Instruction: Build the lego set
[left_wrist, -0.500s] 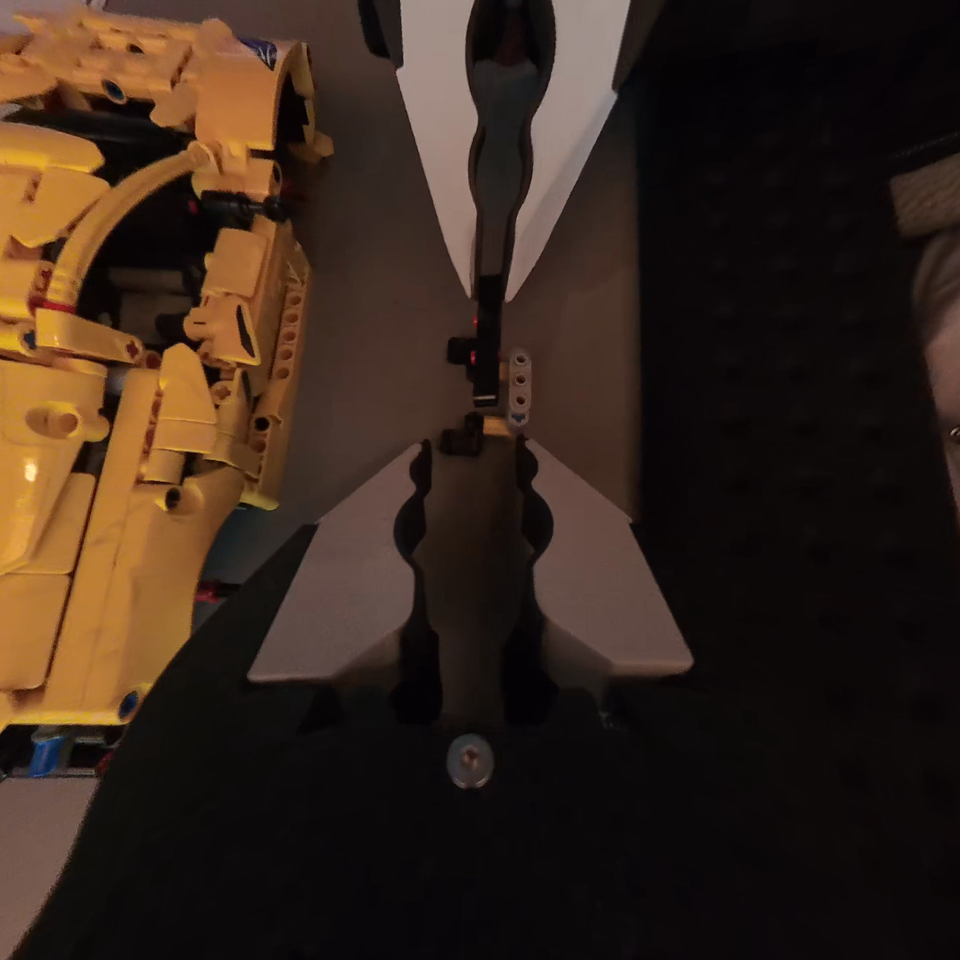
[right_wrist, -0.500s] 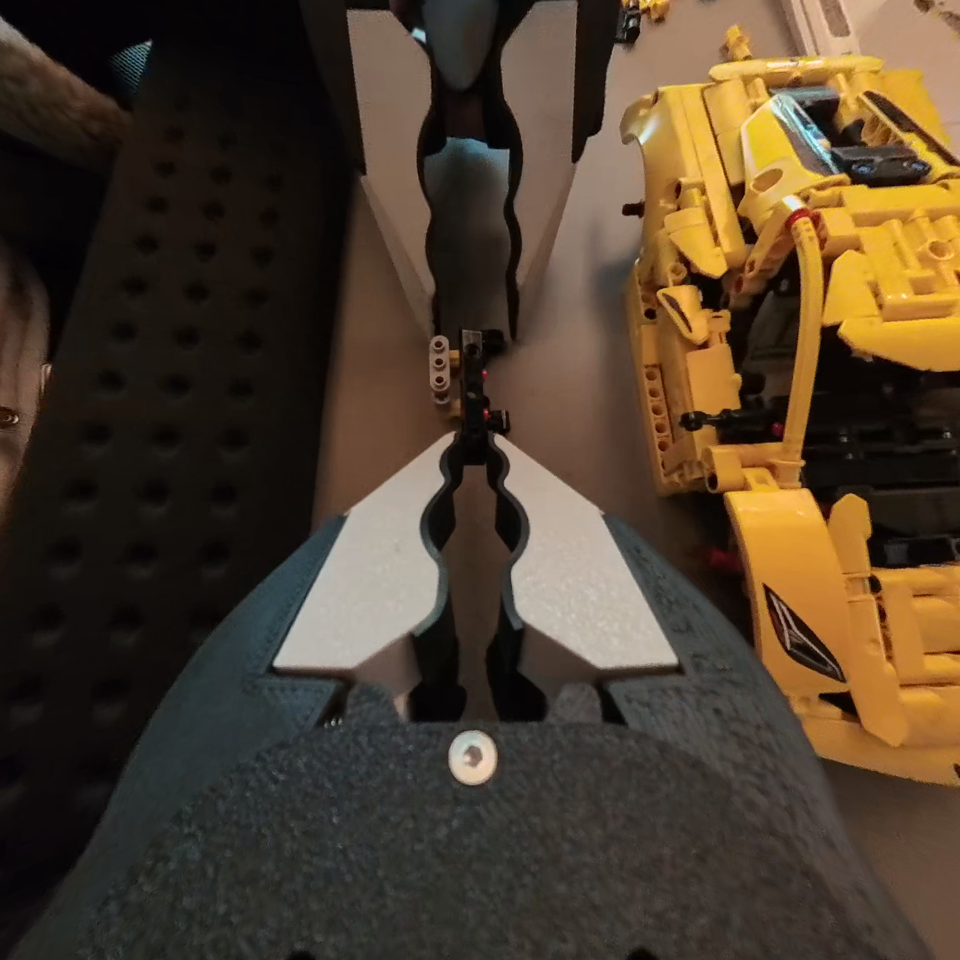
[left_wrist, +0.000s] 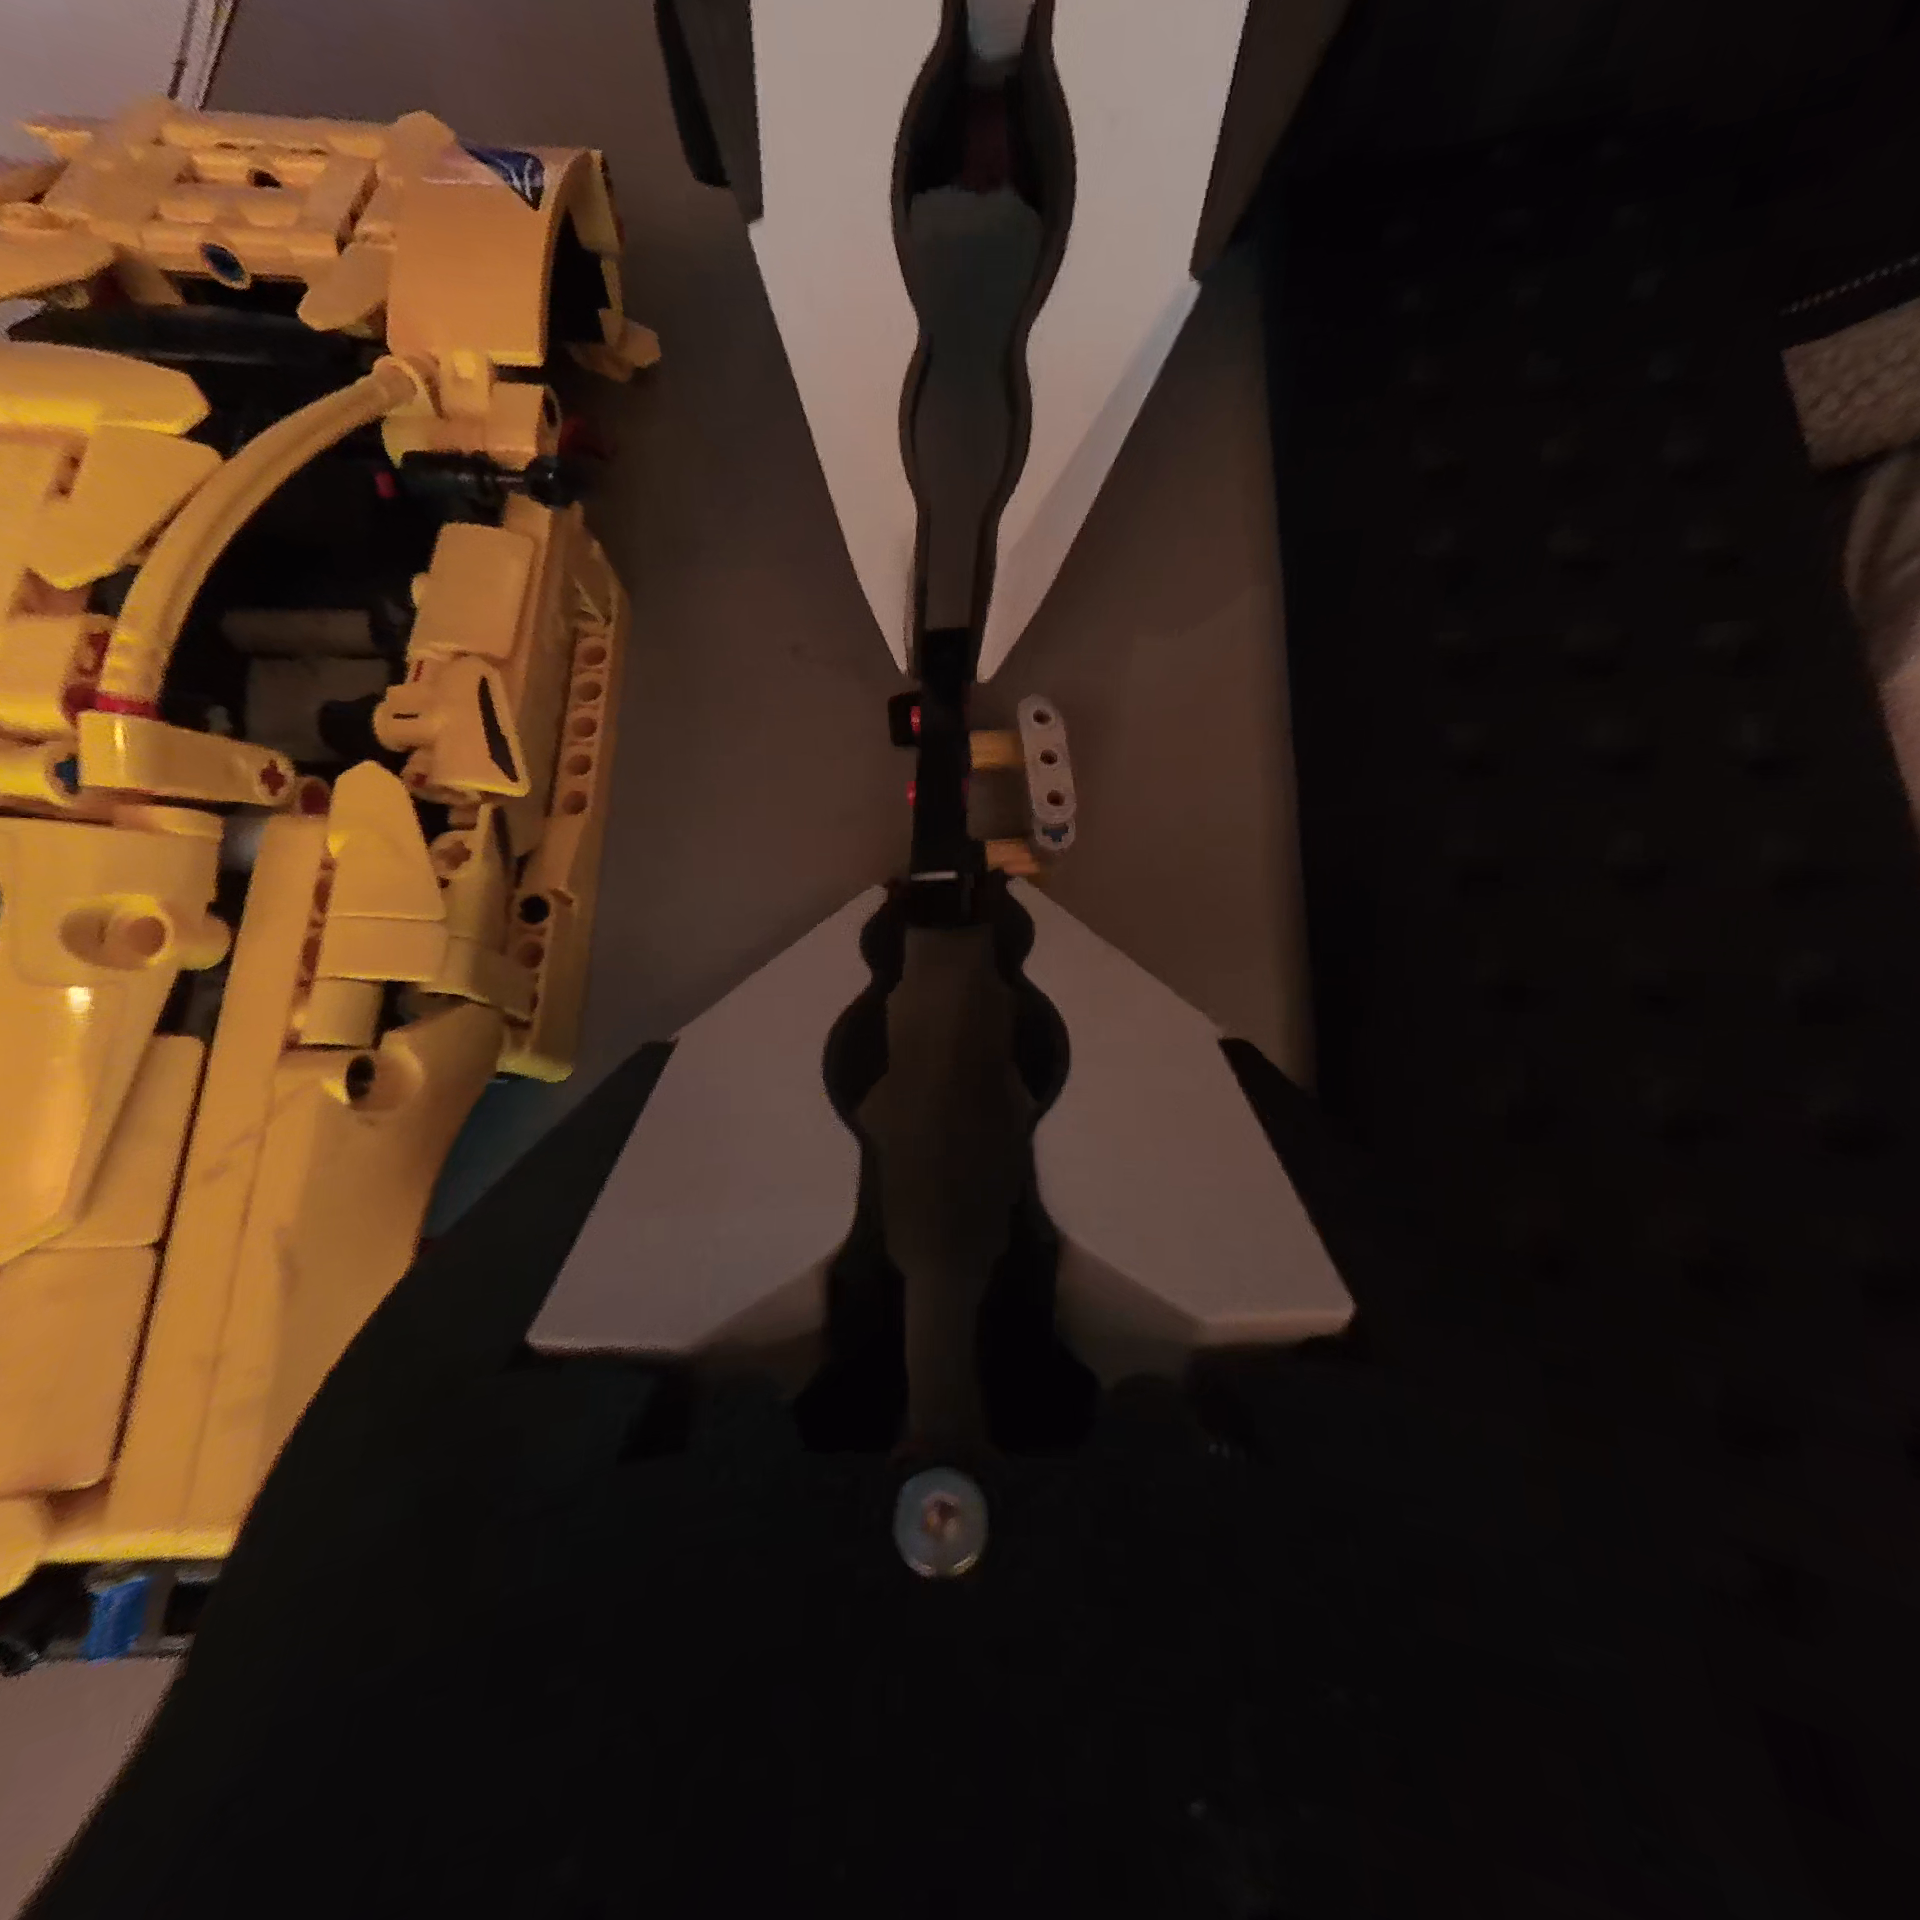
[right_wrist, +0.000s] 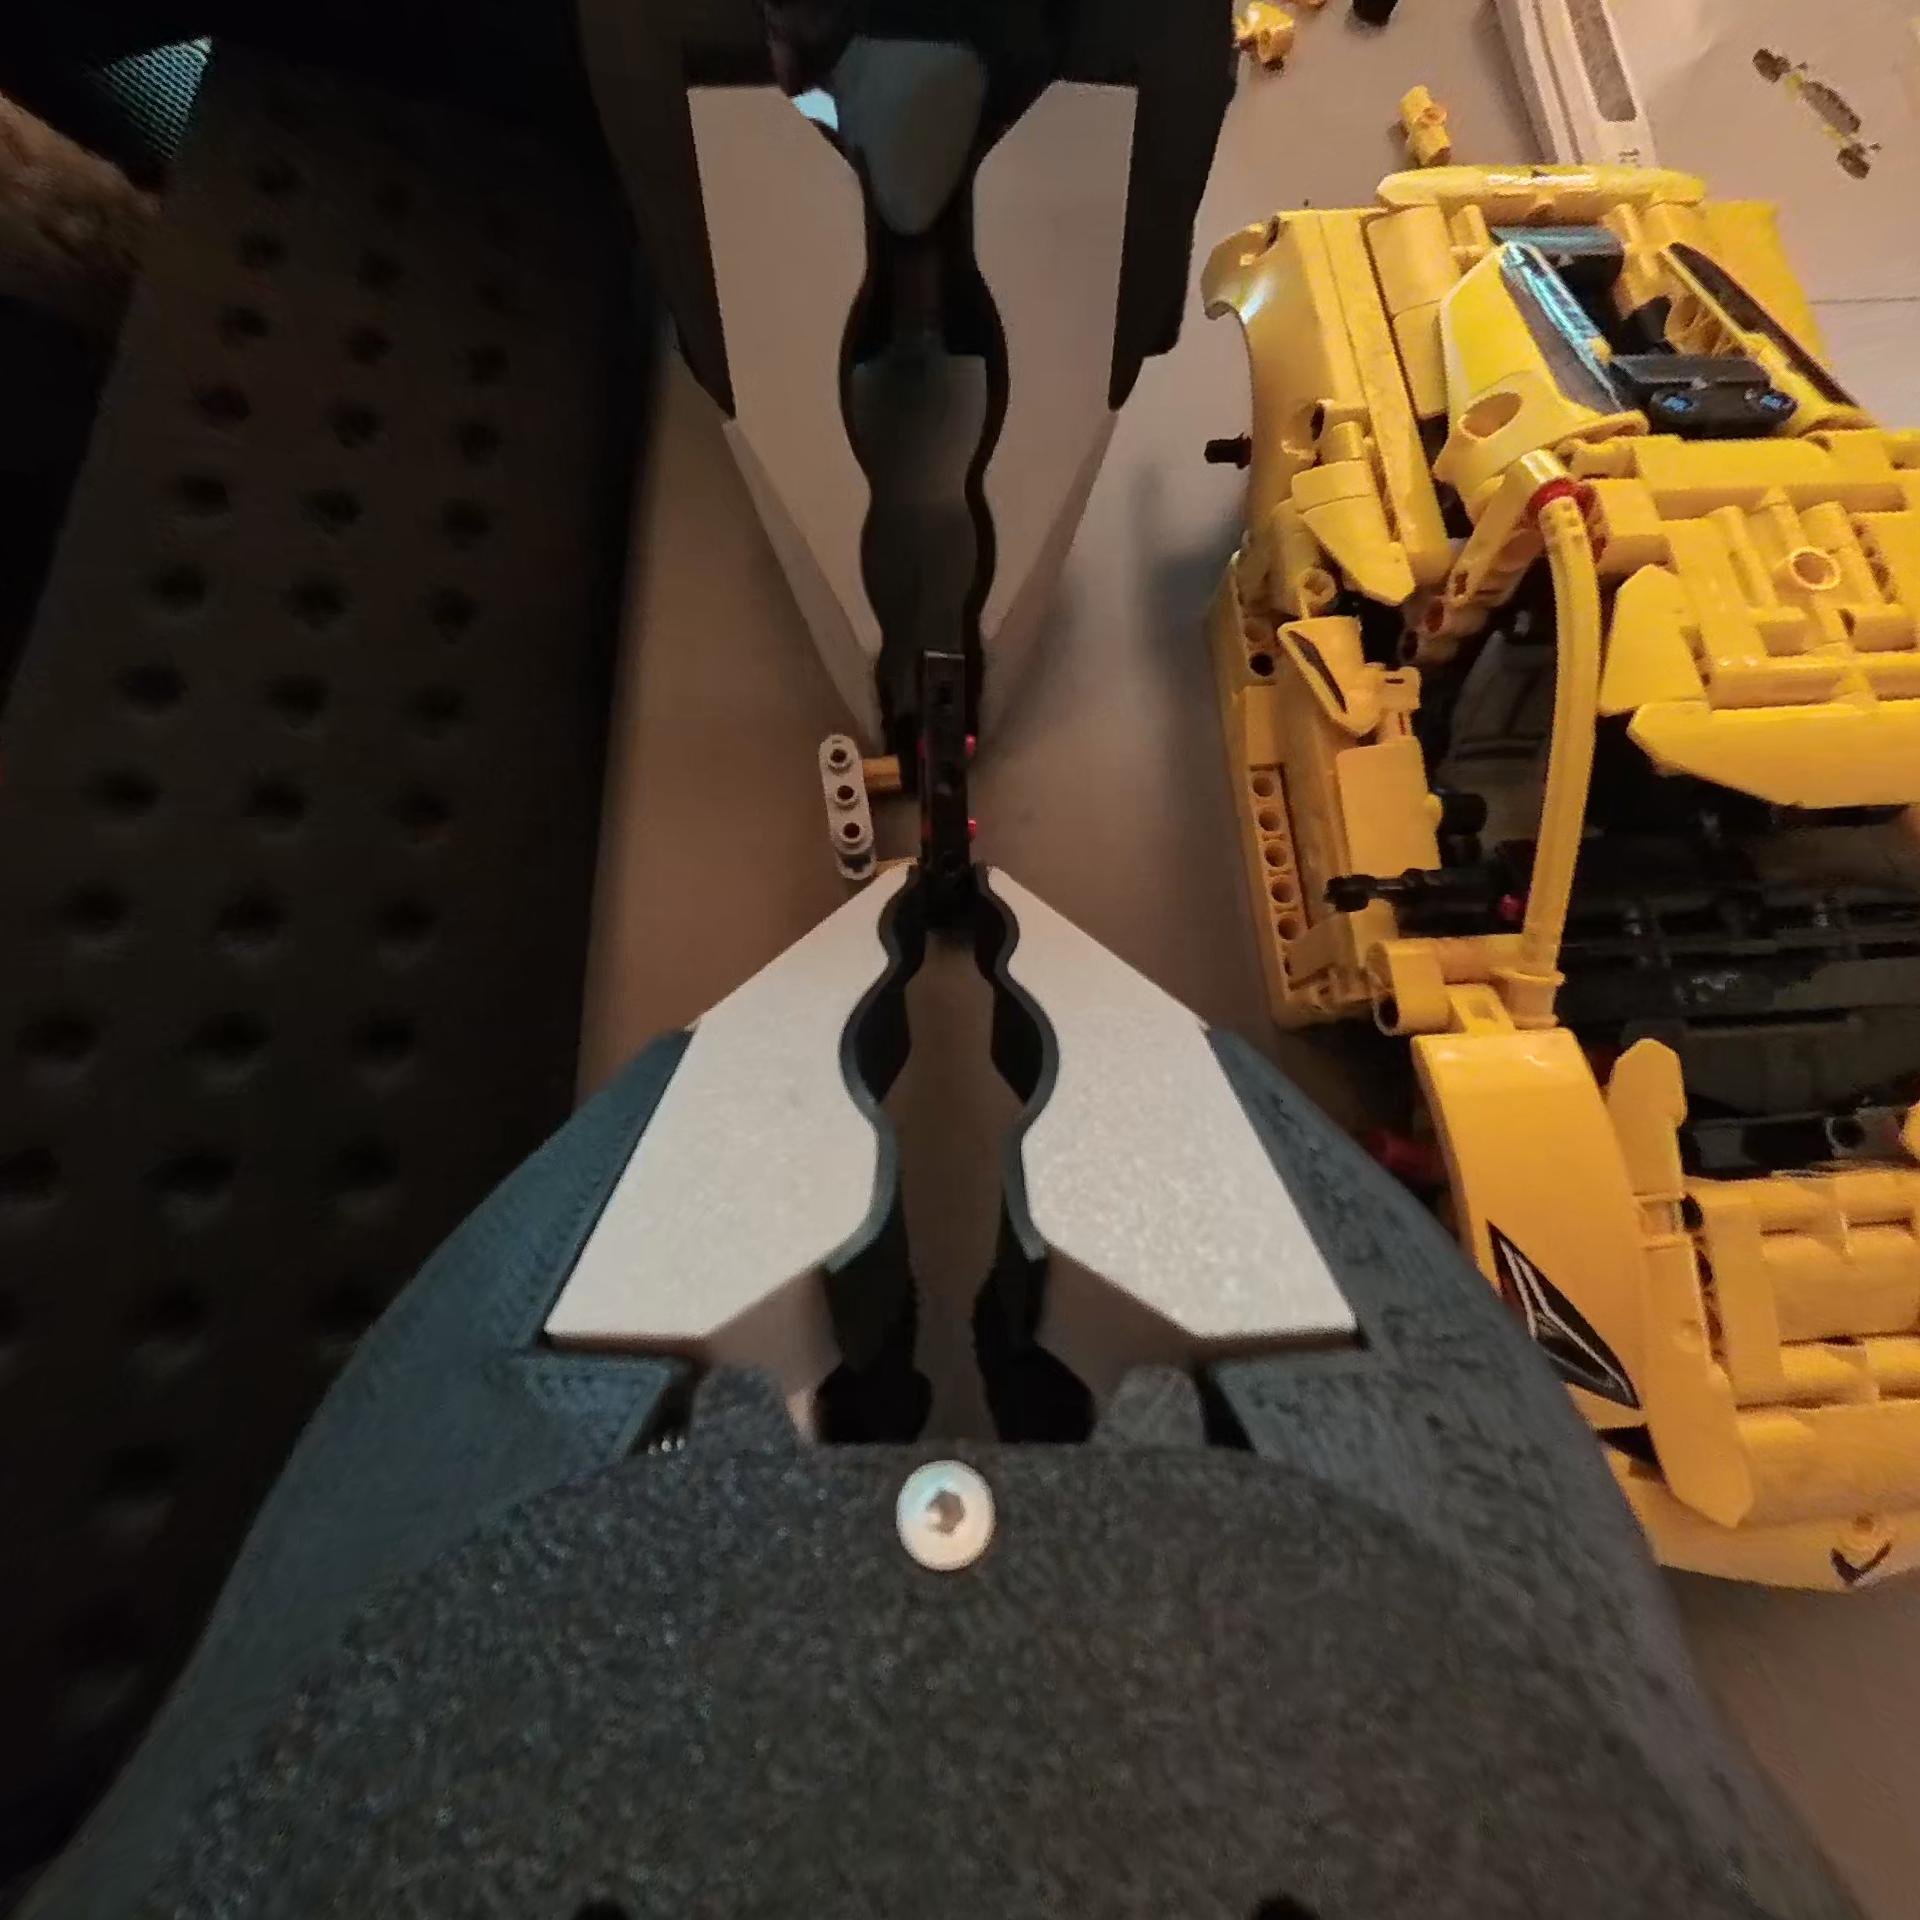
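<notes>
A small Lego sub-assembly hangs between my two grippers, which face each other tip to tip. It is a black beam (left_wrist: 940, 774) with red pins and a grey holed beam (left_wrist: 1047, 774) on yellow pins at its side. My left gripper (left_wrist: 940, 899) is shut on one end of the black beam. My right gripper (right_wrist: 945, 888) is shut on the other end (right_wrist: 943, 790). The grey beam (right_wrist: 847, 805) sticks out to the left in the right wrist view. The partly built yellow Lego car (left_wrist: 260, 831) lies on the table beside the grippers (right_wrist: 1558, 831).
A black perforated surface (right_wrist: 312, 727) runs along the table edge opposite the car (left_wrist: 1558, 935). Loose yellow pieces (right_wrist: 1423, 120) and a white box (right_wrist: 1569, 73) lie beyond the car. The grey tabletop (right_wrist: 1122, 727) shows between the grippers and the car. Less than 4 cm separates the two grippers' tips.
The two grippers have moved closer together. The black beam now sits straight in line between both sets of tips and reaches deeper into the left gripper.
</notes>
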